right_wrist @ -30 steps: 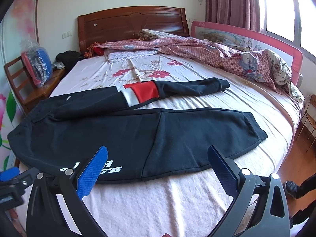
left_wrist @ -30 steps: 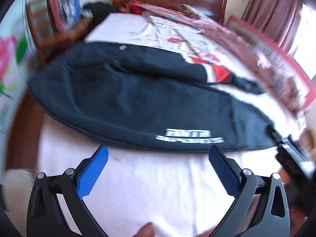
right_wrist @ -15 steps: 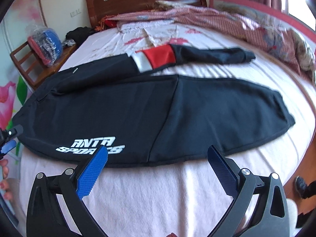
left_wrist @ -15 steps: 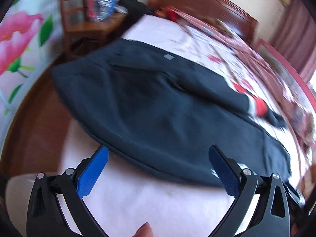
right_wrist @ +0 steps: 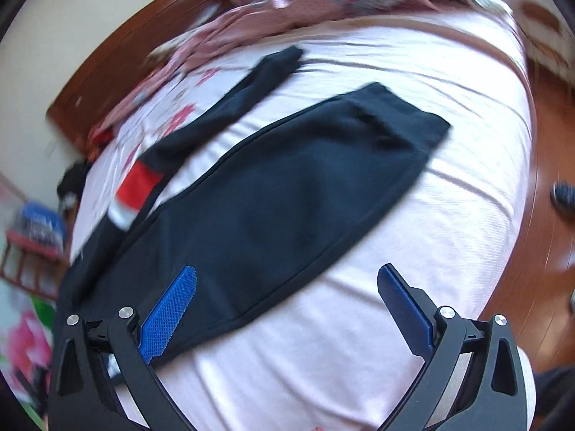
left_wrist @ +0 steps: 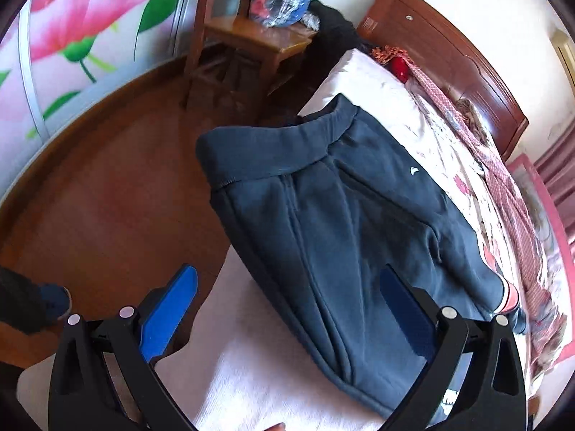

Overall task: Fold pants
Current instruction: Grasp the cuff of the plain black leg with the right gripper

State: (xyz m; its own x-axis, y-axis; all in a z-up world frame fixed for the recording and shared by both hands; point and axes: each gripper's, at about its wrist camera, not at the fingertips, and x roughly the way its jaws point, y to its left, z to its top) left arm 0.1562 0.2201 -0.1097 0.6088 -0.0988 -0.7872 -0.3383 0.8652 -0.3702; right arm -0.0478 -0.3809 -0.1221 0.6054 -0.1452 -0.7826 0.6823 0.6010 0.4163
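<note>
Your left hand-held gripper [left_wrist: 287, 289] has swung toward the waistband [left_wrist: 280, 151] end of the pants [left_wrist: 359, 222], which now hangs over the bed [left_wrist: 258, 366] edge above the wooden floor [left_wrist: 107, 197]; half a second ago you saw more of the legs. Its jaws stay spread wide, holding nothing. Your right hand-held gripper [right_wrist: 286, 289], also spread and empty, has tilted toward the cuff [right_wrist: 406, 115] end, and the view is blurred. The pants [right_wrist: 280, 197] still lie flat across the pink sheet [right_wrist: 449, 215], with a red-banded leg [right_wrist: 143, 179] beside.
</note>
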